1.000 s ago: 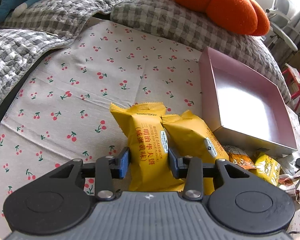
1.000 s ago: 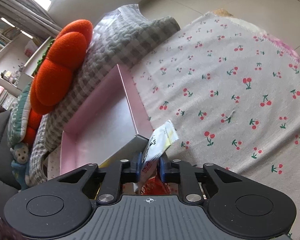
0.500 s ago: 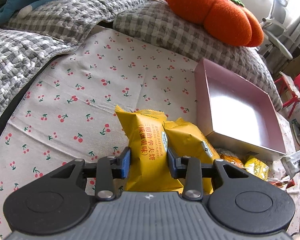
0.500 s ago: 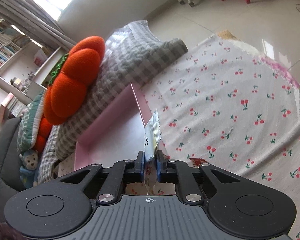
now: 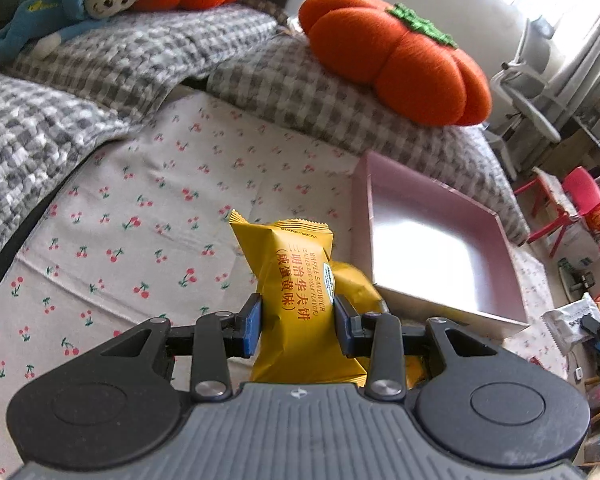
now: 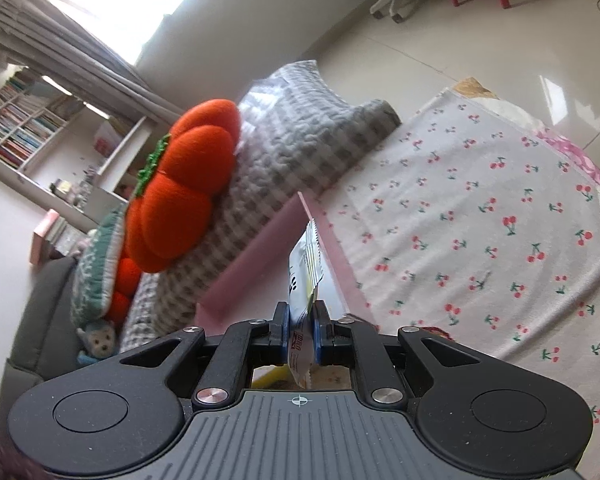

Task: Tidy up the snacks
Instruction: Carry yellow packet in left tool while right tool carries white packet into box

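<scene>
My left gripper (image 5: 298,322) is shut on a yellow waffle sandwich packet (image 5: 296,280) and holds it upright above the cherry-print cloth (image 5: 148,216). A second yellow packet (image 5: 356,284) lies just behind it, partly hidden. The empty pink box (image 5: 440,248) sits to the right on the cloth. My right gripper (image 6: 301,330) is shut on a thin white snack packet (image 6: 304,272), held edge-on in front of the pink box (image 6: 256,260). In the left wrist view that white packet (image 5: 568,320) shows at the far right edge.
An orange pumpkin cushion (image 5: 396,60) rests on grey checked bedding (image 5: 148,56) behind the box. A blue monkey toy (image 5: 72,4) lies at the back left. Red chairs (image 5: 572,200) and a white chair stand on the floor to the right. Shelves (image 6: 28,128) line the far wall.
Both grippers have risen with their packets. The yellow packet has lifted clear of the second one. The white packet has turned edge-on and the right jaws have closed tighter on it.
</scene>
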The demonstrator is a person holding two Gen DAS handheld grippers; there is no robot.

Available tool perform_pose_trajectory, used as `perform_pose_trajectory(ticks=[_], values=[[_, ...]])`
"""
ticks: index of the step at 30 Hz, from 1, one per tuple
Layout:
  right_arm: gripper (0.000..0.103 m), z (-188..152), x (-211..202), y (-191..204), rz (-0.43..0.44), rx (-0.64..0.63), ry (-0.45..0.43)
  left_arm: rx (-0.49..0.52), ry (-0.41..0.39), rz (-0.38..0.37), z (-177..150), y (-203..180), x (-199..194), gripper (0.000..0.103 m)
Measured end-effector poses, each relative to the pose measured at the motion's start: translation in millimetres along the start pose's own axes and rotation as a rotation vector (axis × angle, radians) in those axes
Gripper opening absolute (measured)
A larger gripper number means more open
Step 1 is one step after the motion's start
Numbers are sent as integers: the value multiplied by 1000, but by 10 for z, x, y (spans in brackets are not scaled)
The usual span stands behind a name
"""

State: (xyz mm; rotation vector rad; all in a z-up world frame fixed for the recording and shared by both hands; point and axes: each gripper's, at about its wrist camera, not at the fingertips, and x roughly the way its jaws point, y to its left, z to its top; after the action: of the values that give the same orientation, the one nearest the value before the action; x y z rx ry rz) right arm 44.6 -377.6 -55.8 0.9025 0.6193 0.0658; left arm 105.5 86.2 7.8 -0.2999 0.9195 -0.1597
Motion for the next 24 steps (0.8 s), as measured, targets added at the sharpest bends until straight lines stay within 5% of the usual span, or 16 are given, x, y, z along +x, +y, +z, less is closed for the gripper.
perform_pose_trajectory(ticks=[13, 24], values=[[12, -85, 83, 294, 34, -65, 36, 16, -69, -96, 144, -322, -63, 34], [12, -62, 461, 539, 12, -141, 61, 166, -64, -127, 202, -714, 313, 34]])
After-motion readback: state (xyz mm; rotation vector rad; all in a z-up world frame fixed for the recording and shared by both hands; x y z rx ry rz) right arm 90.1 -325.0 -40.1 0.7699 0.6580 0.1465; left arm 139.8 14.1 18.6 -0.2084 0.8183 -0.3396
